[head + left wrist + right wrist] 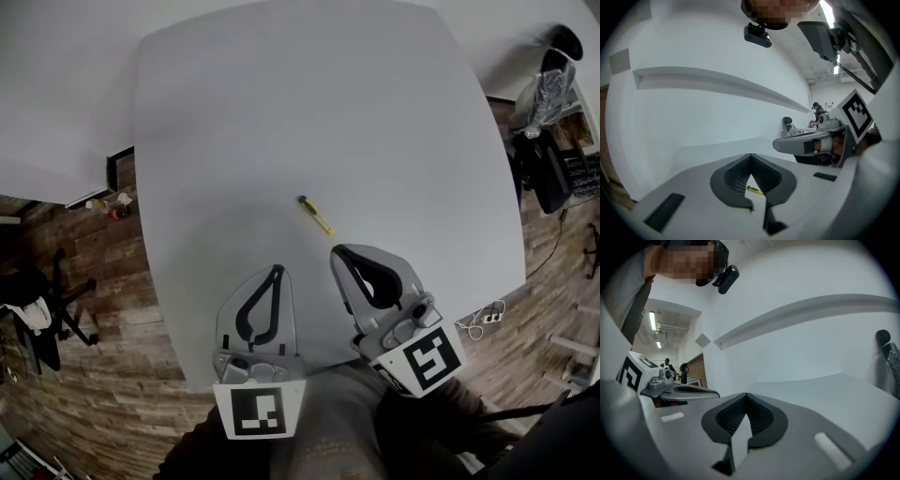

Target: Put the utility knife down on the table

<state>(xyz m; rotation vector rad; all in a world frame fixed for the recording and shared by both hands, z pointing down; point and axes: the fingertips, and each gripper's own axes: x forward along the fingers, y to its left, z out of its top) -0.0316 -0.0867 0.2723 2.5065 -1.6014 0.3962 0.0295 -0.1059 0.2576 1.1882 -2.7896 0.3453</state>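
The utility knife (316,215), yellow with a dark end, lies flat on the white table (281,112) near its middle, held by nothing. My left gripper (276,270) hovers over the table's near edge, below and left of the knife, jaws shut and empty. My right gripper (339,253) sits just below the knife's right end, a short gap away, also shut and empty. In the left gripper view the knife (754,190) shows through the gap under the closed tips of the left gripper (750,156). The right gripper (746,395) shows only bare table past its tips.
The table's rounded near edge (202,380) is right under the grippers. An office chair (56,300) stands on the brick-pattern floor at left, small items (111,204) lie by the table's left side, and a power strip (483,319) and cluttered chair (553,84) are at right.
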